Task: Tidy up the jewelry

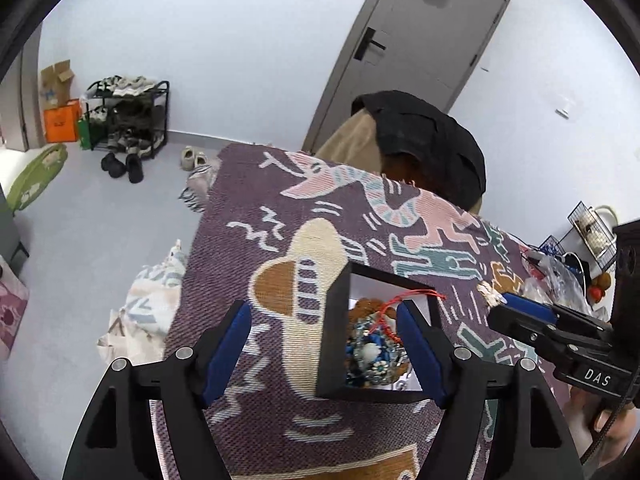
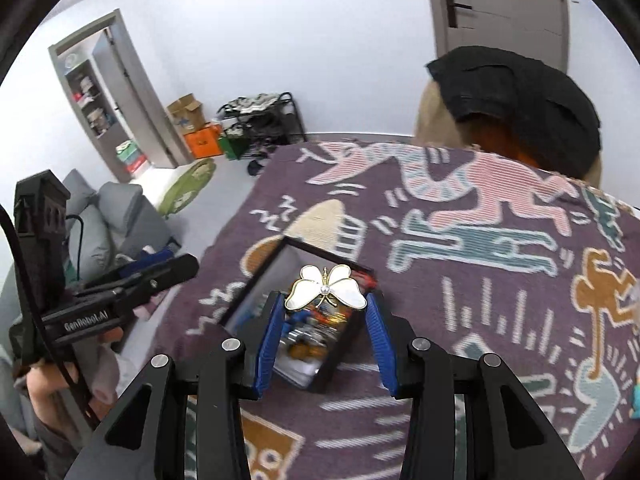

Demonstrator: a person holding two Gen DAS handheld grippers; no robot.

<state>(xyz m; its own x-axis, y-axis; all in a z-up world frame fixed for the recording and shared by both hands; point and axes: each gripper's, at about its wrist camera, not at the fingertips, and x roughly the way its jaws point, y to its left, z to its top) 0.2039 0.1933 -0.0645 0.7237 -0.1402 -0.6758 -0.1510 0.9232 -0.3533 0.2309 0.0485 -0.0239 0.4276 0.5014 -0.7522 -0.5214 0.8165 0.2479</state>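
Right gripper [image 2: 325, 322] is clamped on a white butterfly brooch [image 2: 326, 289] with gold trim, hanging right over the open black jewelry box [image 2: 256, 276], so this looks like the drop-in step. Left gripper [image 1: 324, 344] is spread wide with nothing in it, just in front of the box. Next move probably needs a careful lowering, then letting go. The box sits on a purple patterned blanket [image 2: 460, 320]; shoe rack [image 1: 128, 116] and grey door [image 1: 416, 52] behind.
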